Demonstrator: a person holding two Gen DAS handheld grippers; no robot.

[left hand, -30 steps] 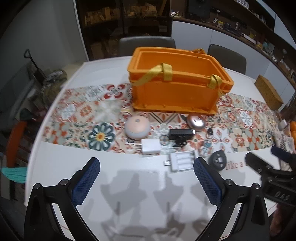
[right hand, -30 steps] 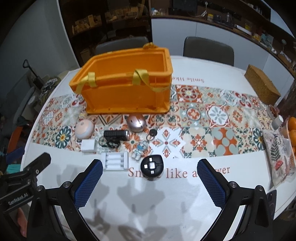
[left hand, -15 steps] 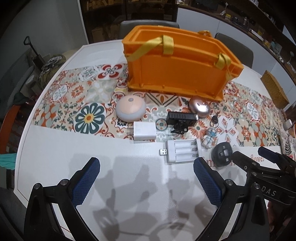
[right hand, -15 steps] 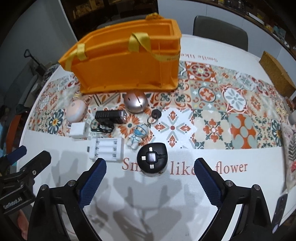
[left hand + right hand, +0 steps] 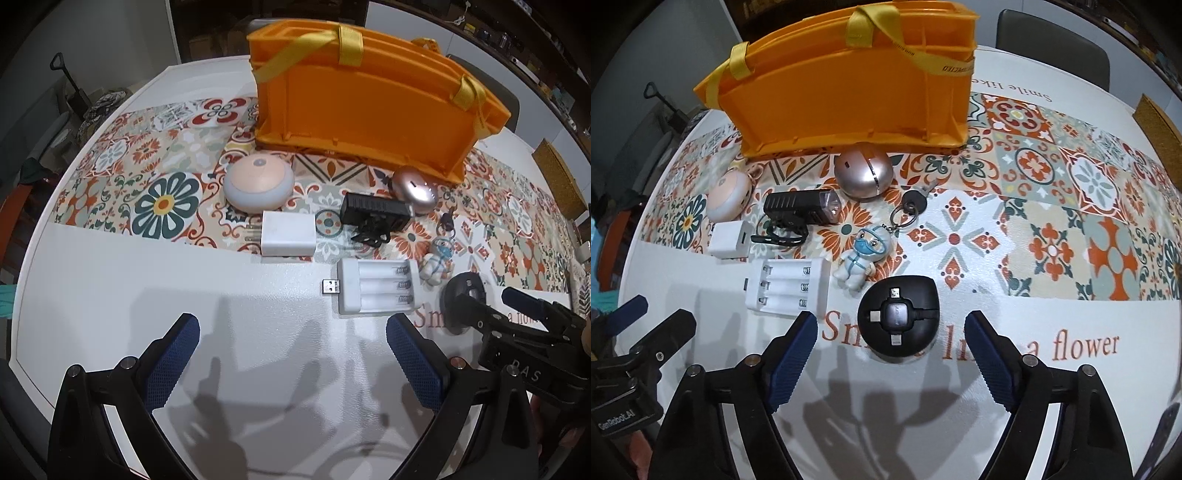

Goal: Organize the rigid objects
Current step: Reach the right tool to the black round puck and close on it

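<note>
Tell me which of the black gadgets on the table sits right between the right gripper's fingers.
The round black multi-plug cable hub, lying on the red lettering between the open right gripper. The other black item, the oblong bike light, lies farther back on the patterned runner.

Orange crate (image 5: 362, 110), yellow straps (image 5: 349, 46); runner (image 5: 1052, 192) tiled orange, teal, cream; white charger (image 5: 289, 233); black hub (image 5: 898, 319); blue pads (image 5: 792, 360).

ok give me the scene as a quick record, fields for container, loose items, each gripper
container: orange crate, yellow straps, at the back of the table
loose items: battery holder, white charger, black round adapter, bike light, figurine keychain
left gripper: open, holding nothing
right gripper: open, fingers either side of the black round adapter
</note>
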